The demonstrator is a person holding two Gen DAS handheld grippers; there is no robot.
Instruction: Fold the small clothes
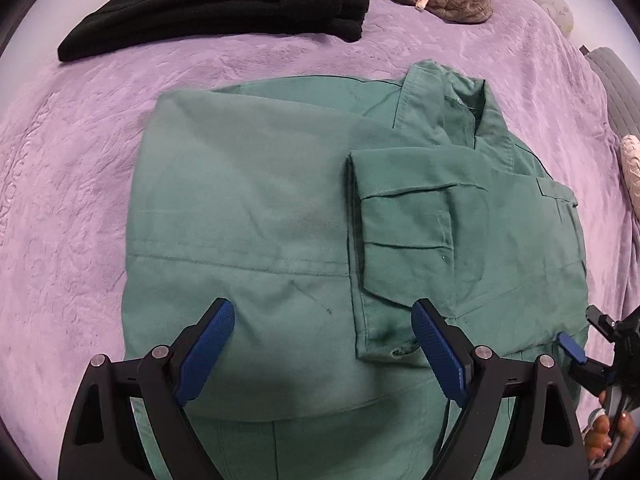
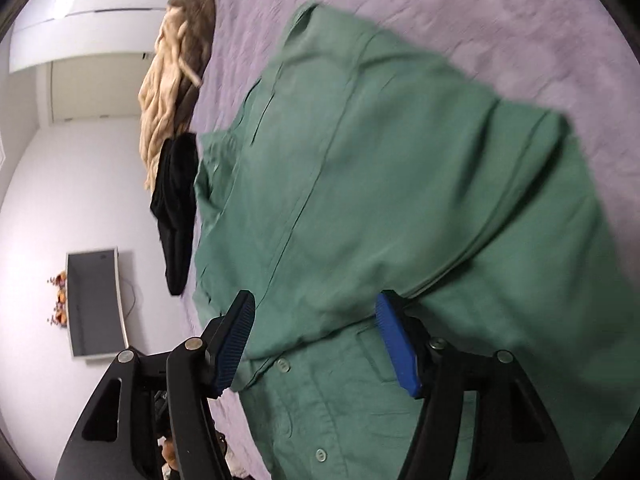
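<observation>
While the left gripper [image 1: 322, 344] points steeply down over the green shirt [image 1: 256, 208], both grippers' fingers stand apart, empty.

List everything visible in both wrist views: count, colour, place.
green shirt: 1, green, partly folded, centre of the bed, under both grippers
bedspread: 1, lilac, under all the clothes
black garment: 1, black, folded, far edge of the bed beyond the shirt
brown garment: 1, brown, far edge, beside the black one
cream garment: 1, cream, lying on the brown one
screen: 1, grey, on the white wall past the bed
left gripper: 1, black with blue fingers, open above the shirt, nothing between them
right gripper: 1, black with blue fingers, open over the shirt's edge
hand: 1, on the right gripper's handle
</observation>
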